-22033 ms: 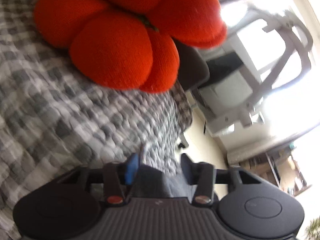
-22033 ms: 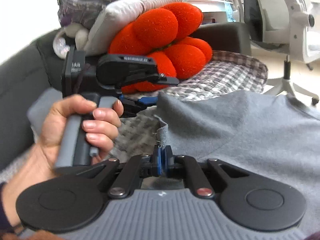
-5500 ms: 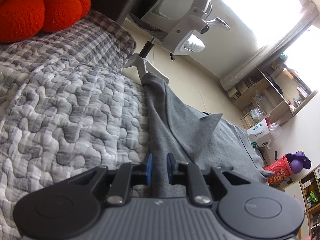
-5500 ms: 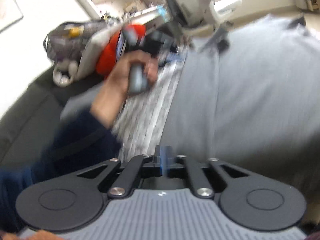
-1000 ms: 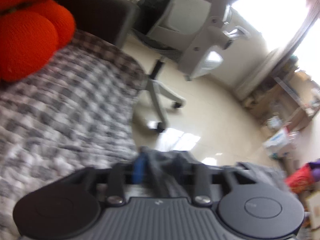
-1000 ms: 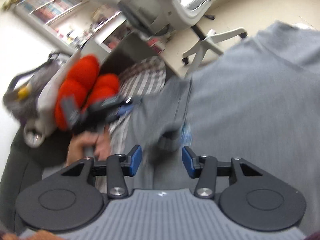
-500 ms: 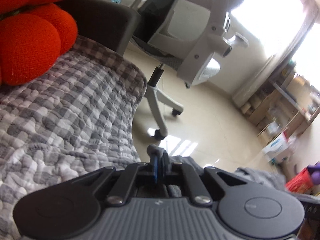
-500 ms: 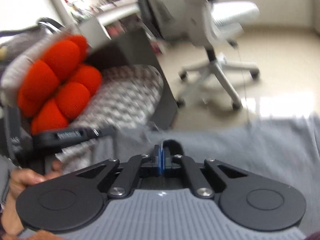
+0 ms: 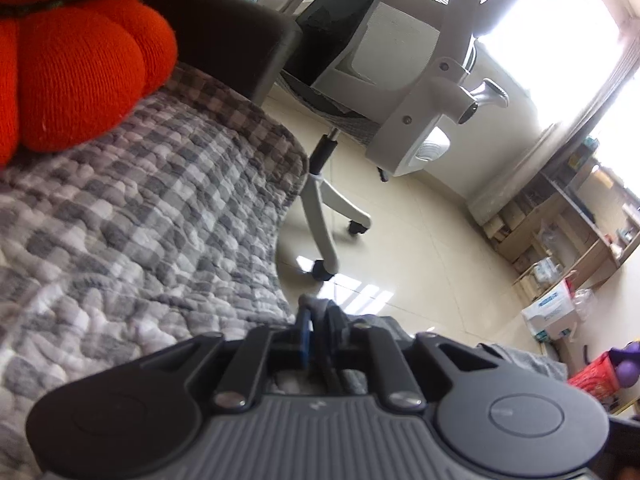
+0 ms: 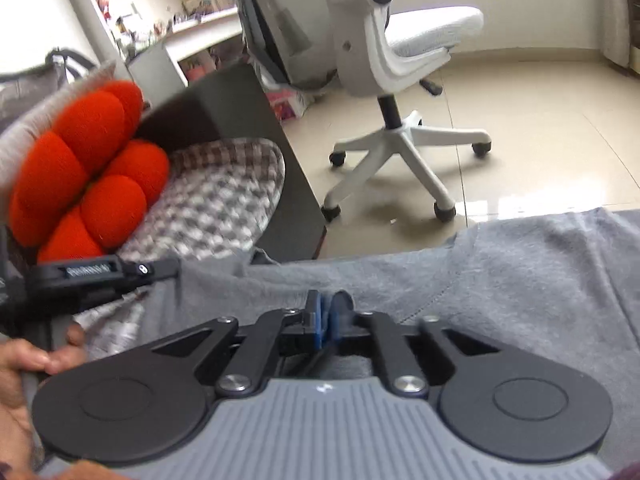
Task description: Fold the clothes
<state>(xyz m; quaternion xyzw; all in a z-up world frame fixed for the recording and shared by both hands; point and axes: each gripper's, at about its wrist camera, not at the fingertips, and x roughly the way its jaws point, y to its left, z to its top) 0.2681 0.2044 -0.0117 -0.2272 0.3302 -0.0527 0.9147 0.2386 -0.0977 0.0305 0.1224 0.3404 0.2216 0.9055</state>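
A grey garment (image 10: 500, 276) lies spread over the checked quilt, filling the lower right of the right wrist view. My right gripper (image 10: 326, 320) is shut on a fold of its near edge. In the left wrist view my left gripper (image 9: 316, 332) is shut on a bunched bit of the same grey garment (image 9: 320, 308) at the quilt's edge; more of the cloth (image 9: 520, 356) trails to the right. The left gripper's body (image 10: 92, 276) and the hand holding it (image 10: 36, 356) show at the left of the right wrist view.
A grey checked quilt (image 9: 140, 232) covers the sofa. An orange-red petal cushion (image 9: 68, 80) (image 10: 84, 176) rests at its far end against a dark armrest (image 10: 240, 140). A white office chair (image 10: 400, 80) stands on the tiled floor beyond. Shelves (image 9: 568, 216) line the wall.
Both grippers stood open a second ago and have closed on the garment's edge. The right view has steadied and dropped a little lower over the cloth.
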